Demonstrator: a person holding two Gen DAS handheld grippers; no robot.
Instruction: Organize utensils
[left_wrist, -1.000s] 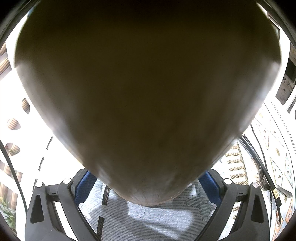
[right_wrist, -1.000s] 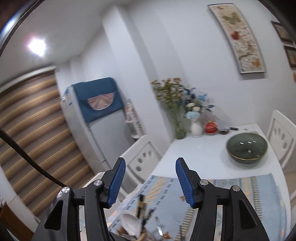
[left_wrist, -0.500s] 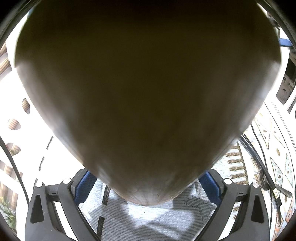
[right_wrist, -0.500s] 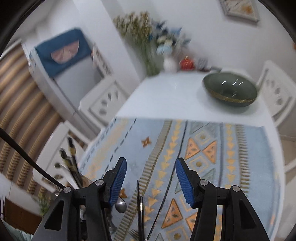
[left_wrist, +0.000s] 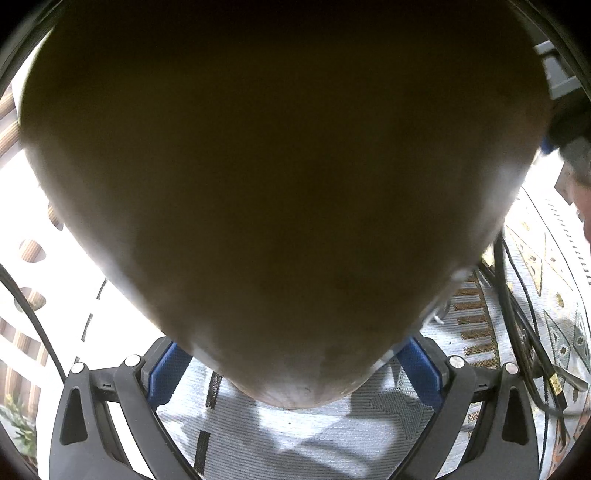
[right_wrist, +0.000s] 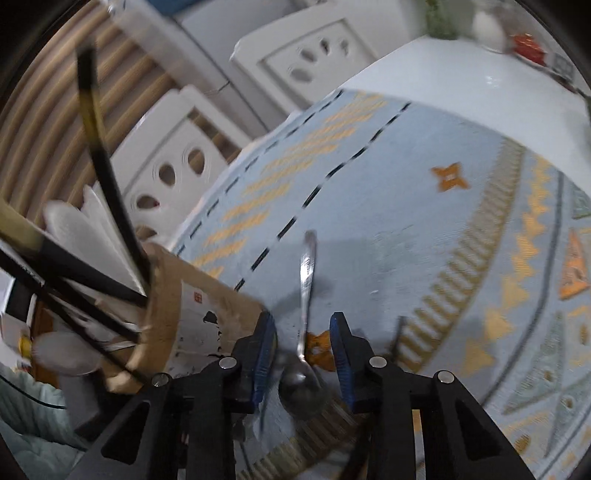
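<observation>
Big dark brown rounded container is filling most of the frame, its narrow base sitting betw. the blue-padded fingers of the left gripper, pads pressing its sides. Pale blue woven mat is lying at 6 o'clock; black cables are trailing at 4 o'clock.

Right gripper swung down from room view to patterned mat, jaws just closing, spoon between pads (untouched).
</observation>
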